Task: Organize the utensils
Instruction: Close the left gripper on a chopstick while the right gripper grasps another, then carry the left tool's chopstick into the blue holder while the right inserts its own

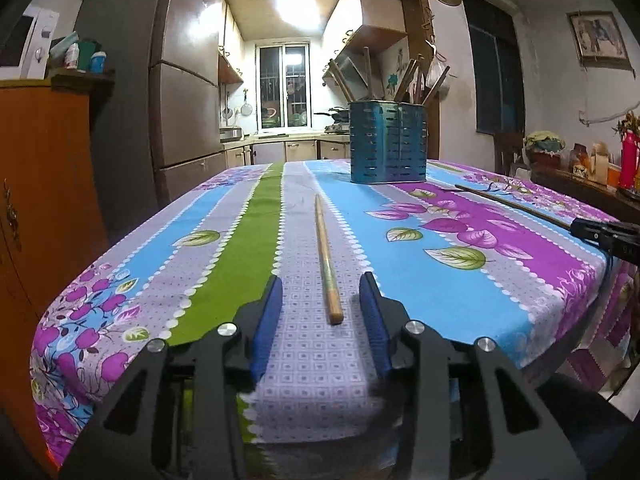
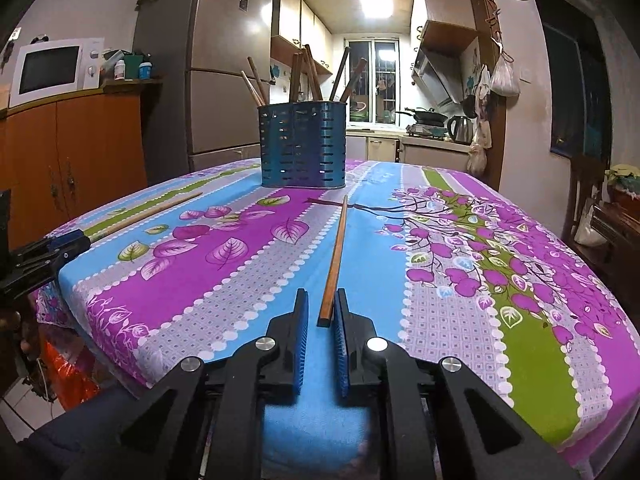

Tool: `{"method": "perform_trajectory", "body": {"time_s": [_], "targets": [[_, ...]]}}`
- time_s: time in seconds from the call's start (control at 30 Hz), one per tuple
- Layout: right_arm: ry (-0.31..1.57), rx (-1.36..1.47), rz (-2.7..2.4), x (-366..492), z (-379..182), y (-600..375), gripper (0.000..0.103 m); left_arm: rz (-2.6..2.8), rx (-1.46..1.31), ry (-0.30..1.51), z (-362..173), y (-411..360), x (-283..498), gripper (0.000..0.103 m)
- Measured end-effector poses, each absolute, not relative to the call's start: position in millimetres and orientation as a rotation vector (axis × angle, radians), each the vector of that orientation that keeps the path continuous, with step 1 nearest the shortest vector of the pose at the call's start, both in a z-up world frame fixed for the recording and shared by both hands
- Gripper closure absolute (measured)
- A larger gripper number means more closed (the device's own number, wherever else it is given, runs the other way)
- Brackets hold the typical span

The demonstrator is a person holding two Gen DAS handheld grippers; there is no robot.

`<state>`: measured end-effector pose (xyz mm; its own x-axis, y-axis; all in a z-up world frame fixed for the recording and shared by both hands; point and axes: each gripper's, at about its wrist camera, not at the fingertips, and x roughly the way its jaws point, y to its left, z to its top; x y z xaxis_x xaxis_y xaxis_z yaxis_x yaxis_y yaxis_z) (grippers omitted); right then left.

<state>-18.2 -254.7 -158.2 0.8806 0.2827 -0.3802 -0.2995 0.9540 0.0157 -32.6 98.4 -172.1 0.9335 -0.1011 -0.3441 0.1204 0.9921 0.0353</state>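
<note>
Two chopsticks lie loose on the tablecloth: one light bamboo chopstick (image 1: 328, 258) and one darker reddish-brown chopstick (image 2: 334, 262). One blue slotted utensil holder (image 1: 388, 142) stands on the cloth, holding perhaps seven wooden handles (image 2: 298, 78), though they overlap. Two grippers show: the left gripper (image 1: 322, 294) and the right gripper (image 2: 322, 310).

Ceiling light (image 2: 374, 3) glaring far | barred window (image 2: 374, 80) dead ahead in the kitchen | tall fridge (image 2: 224, 80) left | orange cabinet (image 2: 76, 156) carrying a microwave (image 2: 50, 68) | framed picture (image 1: 599, 36) right wall
</note>
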Motion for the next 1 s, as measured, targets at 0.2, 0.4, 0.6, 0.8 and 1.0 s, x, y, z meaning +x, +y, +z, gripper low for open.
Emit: {"method": "perform_trajectory", "body": {"time_s": [0.2, 0.4, 0.6, 0.8, 1.0], "targets": [[0.391, -0.038, 0.290, -18, -158, -253, 0.089, -0.123, 0.080, 0.343, -171, 88, -35, 0.090], [0.366, -0.036, 0.294, -25, -148, -251, 0.095, -0.127, 0.077, 0.355, -166, 82, -35, 0.098], [0.282, -0.057, 0.310, -45, -105, -252, 0.096, -0.166, 0.092, 0.280, -130, 73, -46, 0.098], [0.184, -0.088, 0.342, -52, -53, -251, 0.096, -0.208, 0.100, 0.172, -77, 65, -42, 0.098], [0.126, -0.123, 0.378, -35, -9, -245, 0.096, -0.246, 0.117, 0.113, -36, 50, -14, 0.098]]}}
